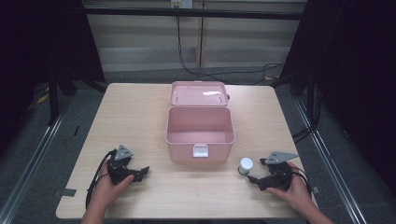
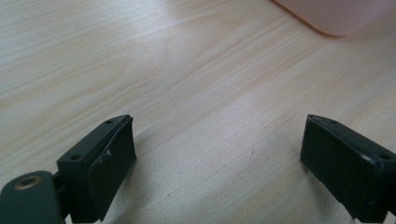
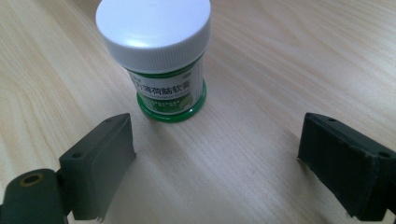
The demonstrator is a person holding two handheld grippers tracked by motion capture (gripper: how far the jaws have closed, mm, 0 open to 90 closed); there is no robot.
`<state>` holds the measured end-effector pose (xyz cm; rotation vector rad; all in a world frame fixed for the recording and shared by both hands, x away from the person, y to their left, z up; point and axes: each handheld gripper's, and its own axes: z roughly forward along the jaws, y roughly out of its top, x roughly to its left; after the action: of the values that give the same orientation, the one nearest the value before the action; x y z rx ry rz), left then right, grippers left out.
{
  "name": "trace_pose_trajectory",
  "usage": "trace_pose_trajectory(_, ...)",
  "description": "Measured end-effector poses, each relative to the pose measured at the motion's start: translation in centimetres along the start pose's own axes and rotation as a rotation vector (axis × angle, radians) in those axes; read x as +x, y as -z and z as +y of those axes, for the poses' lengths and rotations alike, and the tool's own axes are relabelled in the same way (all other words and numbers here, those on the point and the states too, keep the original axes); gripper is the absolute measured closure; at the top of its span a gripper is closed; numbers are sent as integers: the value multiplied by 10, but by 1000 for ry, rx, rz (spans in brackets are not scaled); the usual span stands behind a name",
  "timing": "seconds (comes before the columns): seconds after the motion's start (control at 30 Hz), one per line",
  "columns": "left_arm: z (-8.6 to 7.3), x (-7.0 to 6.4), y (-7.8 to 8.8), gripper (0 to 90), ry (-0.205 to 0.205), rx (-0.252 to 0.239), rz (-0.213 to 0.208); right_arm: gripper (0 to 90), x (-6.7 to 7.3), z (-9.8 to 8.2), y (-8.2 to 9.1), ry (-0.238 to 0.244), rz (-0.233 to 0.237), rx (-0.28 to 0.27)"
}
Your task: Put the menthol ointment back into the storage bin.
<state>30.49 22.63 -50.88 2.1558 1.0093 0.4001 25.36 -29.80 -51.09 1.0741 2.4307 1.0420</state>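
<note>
Round ribbed-capped jar [image 3: 161, 56] (green label) stands upright on pale woodgrain table [image 3: 280, 60].

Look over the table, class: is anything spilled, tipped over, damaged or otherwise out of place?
Nothing stands out. The pink box sits square with its lid open. The small jar stands upright with its white cap on, just ahead of the open right gripper. The left gripper is open over bare table.
</note>
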Motion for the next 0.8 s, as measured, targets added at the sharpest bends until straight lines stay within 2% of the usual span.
trace_pose_trajectory(0.07, 0, 0, 0, 97, 0, 0, 1, 99, 0, 0, 0, 2, 1, 1)
trace_pose_trajectory(0.13, 0, 0, 0, 97, -1, 0, 0, 101, 0, 5, 1, -1, 9, 46)
trace_pose_trajectory(0.17, 0, 0, 0, 97, 0, 1, 1, 101, 0, 5, 1, -1, 9, 46)
trace_pose_trajectory(0.2, 0, 0, 0, 97, 2, -1, 2, 115, 1, 9, 2, 0, 8, 96)
trace_pose_trajectory(0.3, 0, 0, 0, 97, 3, 0, -1, 141, 0, 15, 4, 5, 19, 149)
trace_pose_trajectory(0.33, 0, 0, 0, 97, 0, 0, 0, 141, 0, 15, 4, 5, 19, 149)
trace_pose_trajectory(0.37, 0, 0, 0, 97, 0, 0, 0, 156, 0, 18, 5, 0, 27, 183)
trace_pose_trajectory(0.43, 0, 0, 0, 97, 0, 0, 1, 163, -1, 22, 6, -1, 45, 213)
trace_pose_trajectory(0.67, 0, 0, 0, 97, -1, 3, 0, 179, -4, 35, 10, -18, 81, 264)
trace_pose_trajectory(0.8, 0, 0, 0, 97, 0, 2, 1, 202, -5, 48, 13, -10, 105, 299)
